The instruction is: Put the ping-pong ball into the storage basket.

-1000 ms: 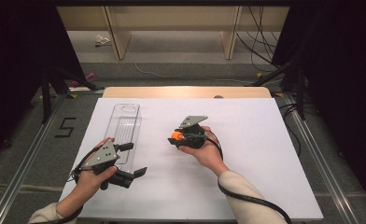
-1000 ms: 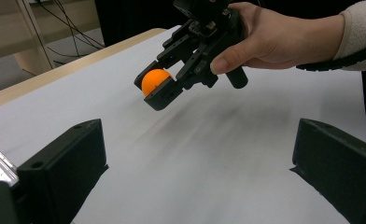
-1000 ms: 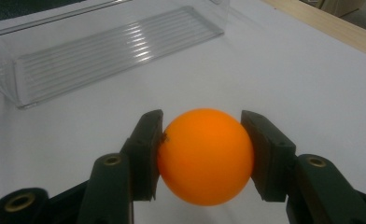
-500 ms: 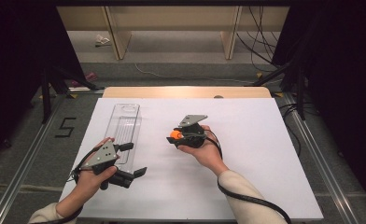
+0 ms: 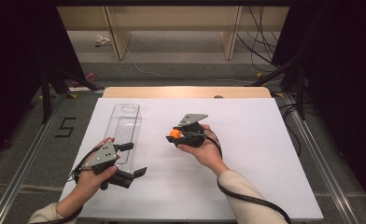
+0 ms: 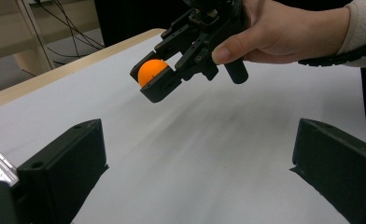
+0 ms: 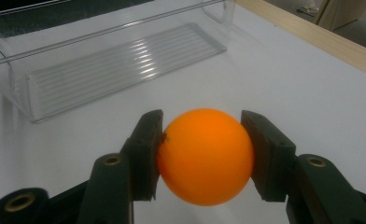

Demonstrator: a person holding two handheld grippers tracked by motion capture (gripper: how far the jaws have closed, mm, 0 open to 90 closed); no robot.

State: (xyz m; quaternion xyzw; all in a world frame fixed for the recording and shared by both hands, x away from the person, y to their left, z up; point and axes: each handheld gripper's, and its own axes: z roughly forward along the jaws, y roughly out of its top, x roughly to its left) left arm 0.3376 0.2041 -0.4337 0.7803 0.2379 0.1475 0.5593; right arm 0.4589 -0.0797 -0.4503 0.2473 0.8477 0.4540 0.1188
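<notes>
Right claw (image 7: 204, 154): clamped on an orange ball (image 7: 205, 156), one black pad pressed to each side of it, the ball's front and top left bare. In the high view this claw (image 5: 174, 135) is held above the white bench (image 5: 265, 154) a little left of its middle, jaws pointing toward the person's left, with the ball (image 5: 173, 133) at the tip. The left gripper view shows the same claw (image 6: 155, 81) raised clear of the bench surface, ball (image 6: 152, 71) between its jaws, open white sheet beneath it.

Clear plastic tray (image 7: 125, 56): long, narrow, ribbed floor, low walls, open top. It lies just beyond the ball in the right gripper view, a strip of bare bench between them. In the high view the tray (image 5: 125, 126) runs lengthwise away from the person, on the left part of the sheet, its far end short of the wooden edge (image 5: 186, 92) at the back of the bench.

Left claw (image 5: 134, 161): jaws spread wide, nothing between them, resting low beside the tray's near end. In the left gripper view its two jaws stand far apart with bare sheet between.

Open room: the right half of the bench is bare to its right edge; the near strip in front of both hands is bare as well. A cable (image 5: 251, 198) trails from the right claw along the sleeve.
</notes>
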